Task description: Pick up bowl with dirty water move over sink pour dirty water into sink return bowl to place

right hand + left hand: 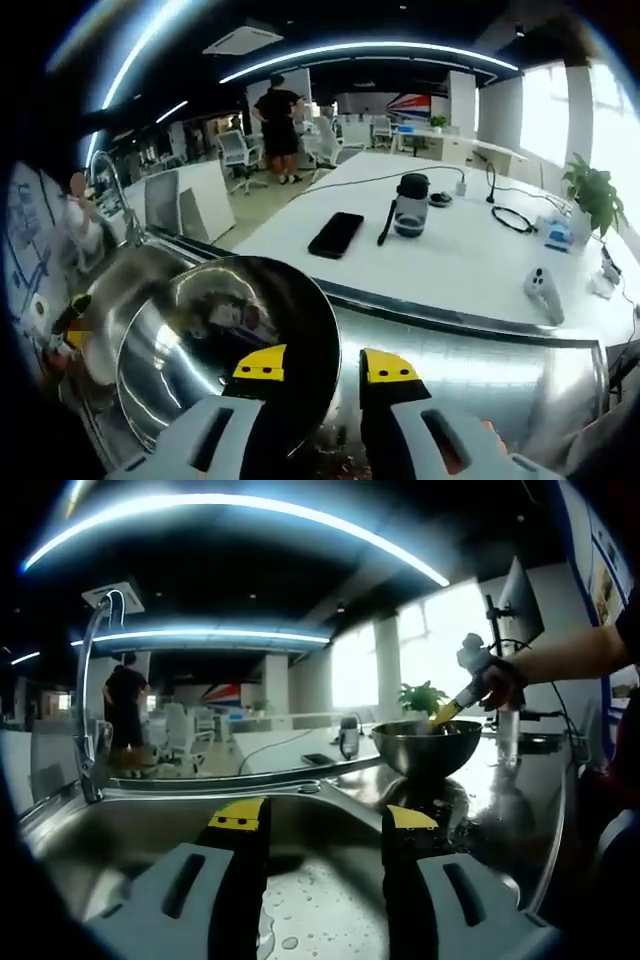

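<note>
A steel bowl (427, 745) stands on the wet steel counter (510, 800) right of the sink basin (130, 825); whether it rests or hovers just above I cannot tell. In the right gripper view the bowl (210, 340) is close, its inside shiny, and any water in it is hard to make out. My right gripper (323, 368) straddles the near rim, one jaw inside and one outside, shut on it. From the left gripper view it (450, 710) shows in a person's hand at the bowl's far rim. My left gripper (325, 820) hangs open above the basin, holding nothing.
A tall faucet (90, 680) rises at the sink's left end. Behind the counter is a white table (470, 250) with a phone (335, 233), a bottle (410, 205), cables and a plant (590, 190). A person (275, 110) stands far back among office chairs.
</note>
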`<state>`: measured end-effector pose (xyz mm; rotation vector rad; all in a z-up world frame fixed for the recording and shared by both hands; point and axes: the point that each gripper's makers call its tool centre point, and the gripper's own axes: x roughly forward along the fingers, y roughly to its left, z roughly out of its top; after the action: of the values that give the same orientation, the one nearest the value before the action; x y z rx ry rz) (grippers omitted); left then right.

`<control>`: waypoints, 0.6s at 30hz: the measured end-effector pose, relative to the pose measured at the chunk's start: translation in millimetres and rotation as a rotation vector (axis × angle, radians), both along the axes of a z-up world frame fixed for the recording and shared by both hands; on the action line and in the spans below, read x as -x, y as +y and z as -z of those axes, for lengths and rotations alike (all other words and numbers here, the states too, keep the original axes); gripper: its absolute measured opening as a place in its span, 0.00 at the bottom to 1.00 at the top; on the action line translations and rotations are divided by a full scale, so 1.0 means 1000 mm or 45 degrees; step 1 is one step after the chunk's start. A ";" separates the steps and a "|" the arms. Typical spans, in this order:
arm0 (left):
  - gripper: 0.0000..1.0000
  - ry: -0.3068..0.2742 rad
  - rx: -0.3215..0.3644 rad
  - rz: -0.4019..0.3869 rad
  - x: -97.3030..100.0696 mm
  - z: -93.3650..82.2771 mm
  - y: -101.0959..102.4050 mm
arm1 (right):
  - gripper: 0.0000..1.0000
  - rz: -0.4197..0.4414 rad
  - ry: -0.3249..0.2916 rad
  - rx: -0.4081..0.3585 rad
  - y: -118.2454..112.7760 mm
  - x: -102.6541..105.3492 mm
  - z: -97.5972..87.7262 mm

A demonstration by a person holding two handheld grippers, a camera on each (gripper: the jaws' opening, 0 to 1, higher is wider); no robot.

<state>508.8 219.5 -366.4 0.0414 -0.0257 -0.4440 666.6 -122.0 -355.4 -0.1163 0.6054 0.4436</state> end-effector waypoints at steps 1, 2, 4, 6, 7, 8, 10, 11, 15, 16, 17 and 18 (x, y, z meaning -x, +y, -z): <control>0.44 -0.002 0.000 0.000 -0.001 0.000 0.001 | 0.22 -0.019 -0.029 -0.004 0.001 0.000 -0.002; 0.44 -0.001 0.002 0.001 -0.001 0.000 0.001 | 0.23 -0.025 -0.033 -0.021 0.002 0.001 -0.002; 0.44 -0.001 -0.002 0.000 -0.001 0.000 0.001 | 0.26 -0.026 -0.044 -0.079 0.004 0.003 -0.004; 0.44 -0.002 0.009 0.004 0.000 -0.001 0.000 | 0.31 -0.040 -0.058 -0.093 0.004 0.006 -0.004; 0.44 -0.008 0.017 0.005 0.000 -0.002 0.000 | 0.32 -0.045 -0.065 -0.101 0.004 0.007 -0.004; 0.44 -0.005 0.017 0.000 -0.001 -0.002 0.001 | 0.32 -0.043 -0.071 -0.109 0.003 0.009 -0.003; 0.44 -0.008 0.009 -0.009 -0.002 -0.001 0.002 | 0.32 -0.038 -0.077 -0.126 0.001 0.010 -0.003; 0.44 -0.006 0.001 -0.011 -0.002 -0.001 0.001 | 0.32 -0.037 -0.082 -0.139 0.000 0.010 -0.003; 0.44 -0.007 -0.016 -0.015 -0.002 0.000 0.001 | 0.33 -0.046 -0.083 -0.150 -0.002 0.011 -0.001; 0.44 -0.006 -0.011 -0.018 -0.003 0.000 0.002 | 0.34 -0.051 -0.089 -0.142 -0.002 0.013 -0.001; 0.44 -0.005 -0.007 -0.022 -0.003 0.000 0.003 | 0.36 -0.063 -0.105 -0.131 -0.002 0.014 -0.002; 0.44 -0.004 0.000 -0.029 -0.004 0.000 0.005 | 0.38 -0.074 -0.127 -0.122 -0.002 0.013 -0.003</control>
<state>513.0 224.2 -366.2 0.0423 -0.0280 -0.4214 653.2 -124.1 -352.0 -0.0641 0.4831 0.5193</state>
